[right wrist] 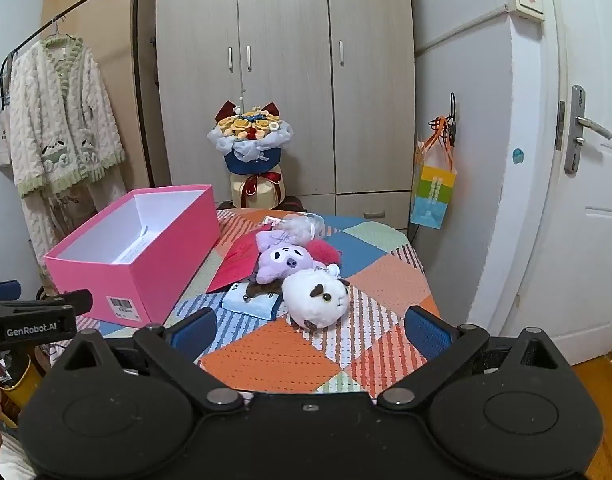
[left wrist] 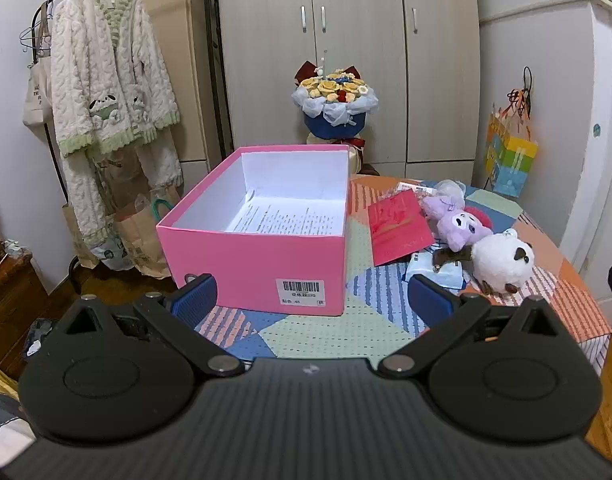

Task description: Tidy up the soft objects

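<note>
Plush toys sit in a small heap to the right of the pink shoebox (left wrist: 261, 248) on a patchwork tablecloth (right wrist: 273, 356). Nearest the front edge of that heap is a round white plush (right wrist: 316, 298) with brown patches, lying on its side. Just behind it, touching it, is a lilac plush (right wrist: 283, 262) with a dark snout, and a second lilac plush (left wrist: 438, 205) lies behind that one, further from the box's front corner. A fluffy red pompom (right wrist: 326, 250) peeks out at the lilac plush's far side. Between the heap and the box lies a red envelope (left wrist: 398, 228), flat on the cloth, and a pale blue tissue pack (right wrist: 251, 300) rests partly under the toys.

The shoebox has no lid on, its white inside showing a printed sheet (left wrist: 285, 218) on the bottom, a barcode label on the near wall.

The left gripper (left wrist: 312, 294) is held in front of the box's near wall, jaws spread wide with nothing between the blue pads. The right gripper (right wrist: 310, 326) is held right of the box, in front of the white plush, its jaws equally wide and empty, not touching any toy.

Behind the box, against the wardrobe (right wrist: 285, 80), stands a flower bouquet (right wrist: 249, 136). A cream robe (left wrist: 105, 76) hangs on a rack left of the box.
</note>
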Action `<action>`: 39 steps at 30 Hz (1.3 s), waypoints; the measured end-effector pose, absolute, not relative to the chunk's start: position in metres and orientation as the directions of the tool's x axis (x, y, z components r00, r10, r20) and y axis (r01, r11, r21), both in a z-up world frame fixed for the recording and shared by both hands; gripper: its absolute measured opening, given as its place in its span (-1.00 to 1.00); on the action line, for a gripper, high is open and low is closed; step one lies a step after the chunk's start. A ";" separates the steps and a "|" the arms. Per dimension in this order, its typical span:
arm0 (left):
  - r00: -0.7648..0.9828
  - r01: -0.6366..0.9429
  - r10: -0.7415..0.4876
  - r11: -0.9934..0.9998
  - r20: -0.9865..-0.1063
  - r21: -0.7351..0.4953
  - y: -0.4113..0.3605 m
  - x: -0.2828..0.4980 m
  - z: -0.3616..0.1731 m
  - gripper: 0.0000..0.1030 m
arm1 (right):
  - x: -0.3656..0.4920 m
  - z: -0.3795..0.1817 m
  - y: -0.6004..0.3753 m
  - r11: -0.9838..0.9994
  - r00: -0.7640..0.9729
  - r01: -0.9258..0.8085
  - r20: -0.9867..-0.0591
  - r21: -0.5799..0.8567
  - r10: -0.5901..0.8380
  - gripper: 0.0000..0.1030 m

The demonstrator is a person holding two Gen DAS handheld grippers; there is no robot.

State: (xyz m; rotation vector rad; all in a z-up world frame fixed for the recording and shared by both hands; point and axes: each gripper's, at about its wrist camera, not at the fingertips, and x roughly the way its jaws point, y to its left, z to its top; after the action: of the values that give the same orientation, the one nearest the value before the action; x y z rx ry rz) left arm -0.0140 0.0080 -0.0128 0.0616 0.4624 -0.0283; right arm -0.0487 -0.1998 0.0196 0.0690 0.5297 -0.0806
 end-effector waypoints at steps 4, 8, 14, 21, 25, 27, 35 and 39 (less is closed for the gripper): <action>0.898 0.038 -0.013 0.998 -0.440 0.049 0.012 -0.015 -0.012 1.00 | -0.049 0.017 -0.196 0.995 0.857 0.092 -0.512 0.029 -0.065 0.97; 0.899 0.026 0.000 0.998 -0.438 0.055 0.014 -0.015 -0.012 1.00 | -0.049 0.014 -0.194 0.996 0.856 0.093 -0.512 0.015 -0.072 0.97; 0.895 0.028 -0.001 0.998 -0.447 0.053 0.015 -0.015 -0.015 1.00 | -0.048 0.012 -0.192 0.995 0.852 0.095 -0.517 0.004 -0.079 0.97; 0.891 0.028 0.001 0.998 -0.455 0.057 0.015 -0.015 -0.016 1.00 | -0.047 0.009 -0.190 0.995 0.851 0.096 -0.519 -0.010 -0.087 0.97; 0.891 0.032 0.000 0.998 -0.454 0.062 0.014 -0.015 -0.017 1.00 | -0.047 0.008 -0.191 0.995 0.849 0.101 -0.520 -0.012 -0.093 0.97; 0.891 0.034 -0.001 0.997 -0.455 0.065 0.013 -0.015 -0.017 1.00 | -0.048 0.007 -0.192 0.995 0.849 0.102 -0.521 -0.013 -0.094 0.97; 0.907 0.076 -0.044 0.995 -0.419 0.059 0.015 -0.035 -0.008 1.00 | -0.049 0.008 -0.193 0.994 0.851 0.108 -0.516 -0.012 -0.099 0.97; 0.909 0.082 -0.053 0.995 -0.414 0.052 0.016 -0.039 -0.006 1.00 | -0.054 0.010 -0.194 0.993 0.862 0.118 -0.496 -0.010 -0.107 0.97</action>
State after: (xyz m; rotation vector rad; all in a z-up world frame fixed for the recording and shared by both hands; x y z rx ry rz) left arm -0.0392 0.0158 -0.0065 0.0692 0.4249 -0.0697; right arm -0.0543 -0.1943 0.0101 0.0209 0.5189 -0.1178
